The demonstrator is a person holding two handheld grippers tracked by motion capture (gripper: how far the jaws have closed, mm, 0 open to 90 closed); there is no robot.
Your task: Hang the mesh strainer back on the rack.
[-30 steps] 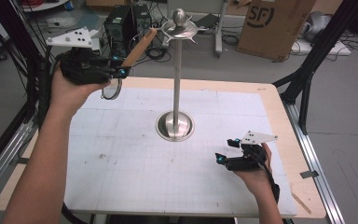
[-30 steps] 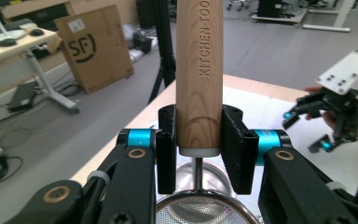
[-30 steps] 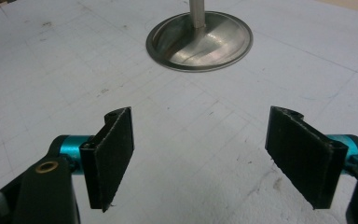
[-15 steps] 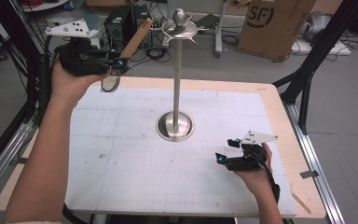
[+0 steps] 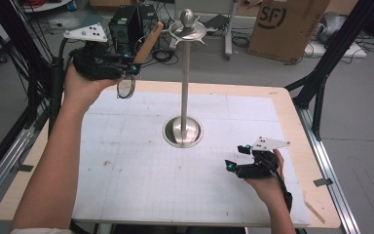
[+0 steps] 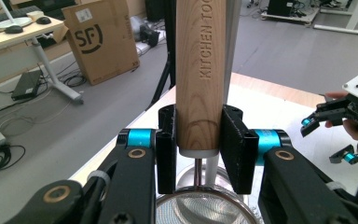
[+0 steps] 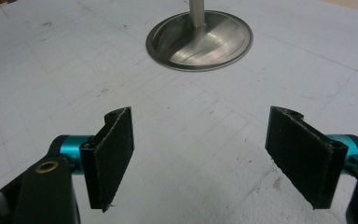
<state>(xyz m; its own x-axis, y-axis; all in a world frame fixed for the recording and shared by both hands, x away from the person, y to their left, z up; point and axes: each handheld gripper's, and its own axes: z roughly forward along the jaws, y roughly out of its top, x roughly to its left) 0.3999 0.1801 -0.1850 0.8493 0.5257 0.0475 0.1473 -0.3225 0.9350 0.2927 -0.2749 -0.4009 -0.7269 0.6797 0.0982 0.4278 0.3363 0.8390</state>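
Two steps are remaining: I am clamping my left gripper (image 5: 132, 68) on the strainer (image 6: 200, 74), unhung beside the stand (image 5: 185, 73), my right gripper (image 7: 200, 154) idling open.

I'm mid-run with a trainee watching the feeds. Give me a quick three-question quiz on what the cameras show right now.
1. True or false: the left tool is shut on the strainer's wooden handle.
2. Where does the right tool sit? A) raised beside the stand's top B) low over the white mat, near the front right C) clamped on the pole
3. Fill in: the metal stand rises from a round ___ resting on the mat.

Key:
1. True; its jaws press both sides of the handle.
2. B; its jaws stand wide apart, holding nothing.
3. base
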